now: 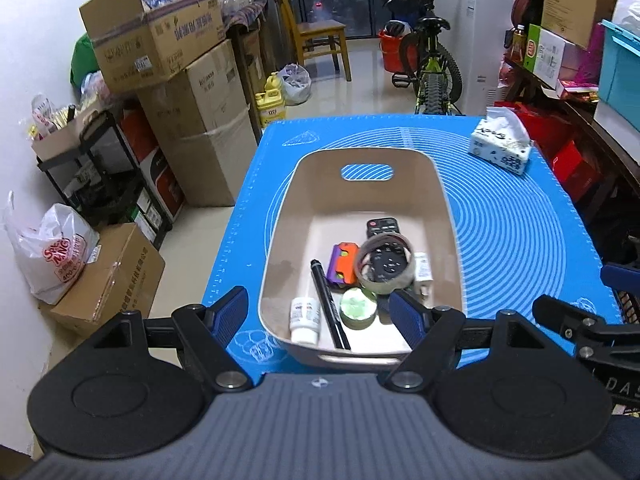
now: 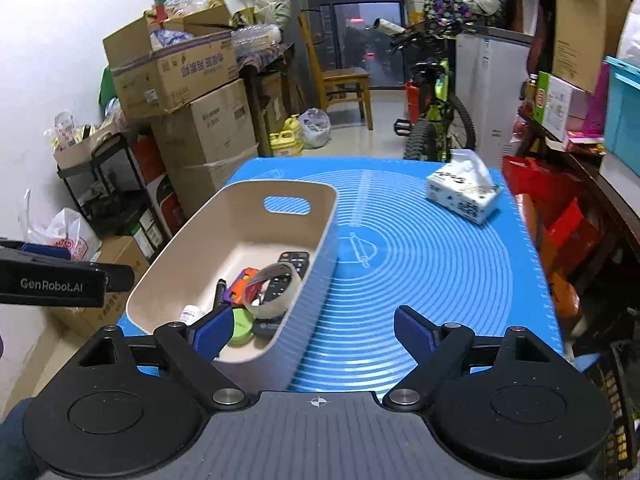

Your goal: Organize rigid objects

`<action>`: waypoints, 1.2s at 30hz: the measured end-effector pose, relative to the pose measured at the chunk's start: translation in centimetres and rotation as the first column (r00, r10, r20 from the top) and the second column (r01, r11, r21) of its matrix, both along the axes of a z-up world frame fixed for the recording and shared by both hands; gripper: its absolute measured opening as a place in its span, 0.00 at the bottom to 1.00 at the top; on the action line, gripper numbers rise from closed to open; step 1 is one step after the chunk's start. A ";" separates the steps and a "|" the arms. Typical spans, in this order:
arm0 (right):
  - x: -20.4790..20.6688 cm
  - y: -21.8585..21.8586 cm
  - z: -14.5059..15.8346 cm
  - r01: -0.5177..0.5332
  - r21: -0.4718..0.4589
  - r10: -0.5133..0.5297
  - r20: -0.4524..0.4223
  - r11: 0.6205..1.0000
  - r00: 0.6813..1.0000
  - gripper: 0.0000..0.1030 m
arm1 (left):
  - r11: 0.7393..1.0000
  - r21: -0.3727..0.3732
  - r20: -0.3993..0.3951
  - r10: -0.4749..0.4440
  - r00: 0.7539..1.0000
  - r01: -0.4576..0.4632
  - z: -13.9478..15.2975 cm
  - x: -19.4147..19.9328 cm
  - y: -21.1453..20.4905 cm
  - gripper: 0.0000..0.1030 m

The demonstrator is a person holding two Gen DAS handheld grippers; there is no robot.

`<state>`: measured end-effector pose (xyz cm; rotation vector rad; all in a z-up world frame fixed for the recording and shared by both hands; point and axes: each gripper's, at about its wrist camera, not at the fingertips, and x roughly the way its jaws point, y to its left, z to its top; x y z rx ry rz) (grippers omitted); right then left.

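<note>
A beige bin (image 1: pixel 400 168) (image 2: pixel 320 216) stands on the blue mat (image 1: pixel 520 240) (image 2: pixel 440 248). Inside lie a black remote (image 1: pixel 382 227) (image 2: pixel 295 258), a tape roll (image 1: pixel 400 282) (image 2: pixel 276 306), an orange and purple block (image 1: pixel 342 264) (image 2: pixel 244 280), a black marker (image 1: pixel 330 308), a green round tin (image 1: pixel 358 308) (image 2: pixel 240 326) and a small white bottle (image 1: pixel 305 320). My left gripper (image 1: pixel 320 314) is open and empty above the bin's near end. My right gripper (image 2: pixel 314 332) is open and empty over the bin's right wall and the mat.
A tissue pack (image 1: pixel 502 146) (image 2: pixel 464 194) sits at the mat's far right. Cardboard boxes (image 1: pixel 192 120), a black rack (image 1: pixel 100 184) and bags stand left of the table. A bicycle (image 1: pixel 432 68) and a wooden chair (image 1: pixel 320 40) stand beyond. Shelves with boxes (image 1: pixel 560 64) line the right.
</note>
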<state>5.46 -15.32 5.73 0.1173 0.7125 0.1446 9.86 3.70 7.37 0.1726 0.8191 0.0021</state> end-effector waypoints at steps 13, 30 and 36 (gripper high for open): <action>-9.1 -3.8 3.4 0.084 -0.027 -0.082 0.054 0.996 0.995 0.88 | 0.998 0.021 0.057 -0.064 0.996 0.063 1.5 -8.0 -4.3 0.83; -16.9 -4.5 4.7 0.105 -0.016 -0.104 0.036 0.994 0.994 0.92 | 0.996 0.038 0.087 -0.089 0.992 0.085 2.1 -14.9 -4.3 0.87; -18.6 -4.4 5.1 0.097 -0.028 -0.096 0.040 0.995 0.995 0.93 | 0.997 0.026 0.088 -0.071 0.994 0.069 1.9 -16.1 -2.9 0.87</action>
